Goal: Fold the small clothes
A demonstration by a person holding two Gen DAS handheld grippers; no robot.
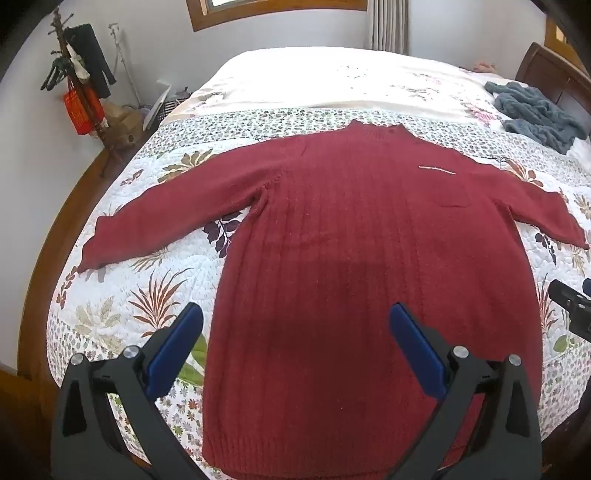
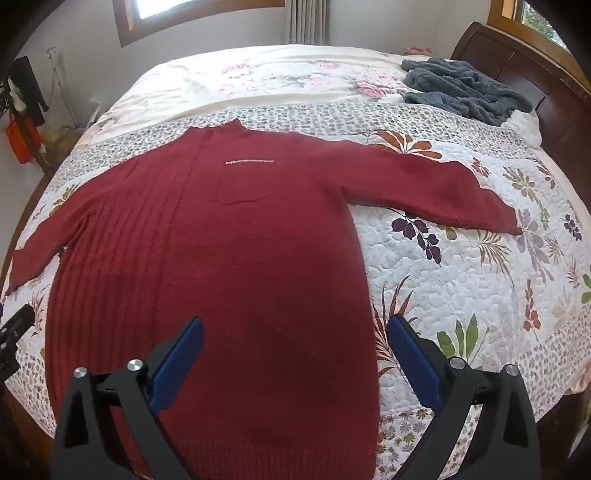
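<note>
Left wrist view: the left tongs [image 1: 295,321] stand wide apart, holding nothing, poised above the lower body of the red sweater [image 1: 354,258]. One blue pad [image 1: 173,354] lies over the quilt just outside the garment's left edge; the other sits over the knit itself. The right wrist view shows the right tongs [image 2: 295,332] likewise spread wide and empty, straddling the sweater's right edge. Each tool shows at the margin of the other's view as a black fragment.

The sweater lies flat and face up ahead of both tongs, hem nearest them, collar farthest, both sleeves spread outward (the left sleeve angling down toward the bed's edge). It is dark red knit, ribbed vertically on its left part, plain on the right, with a chest pocket [image 2: 242,192] and a pale stitched line above it. No folds made.

It rests on a white floral quilt [image 2: 461,277] covering a bed with a wooden headboard [image 2: 517,70] far right of the tongs. A crumpled grey-blue blanket [image 2: 461,88] lies near the headboard. Far left stands a coat rack [image 1: 81,85] with dark garments and a red bag against a pale wall; a wood-framed window [image 2: 192,14] and a curtain sit beyond.
</note>
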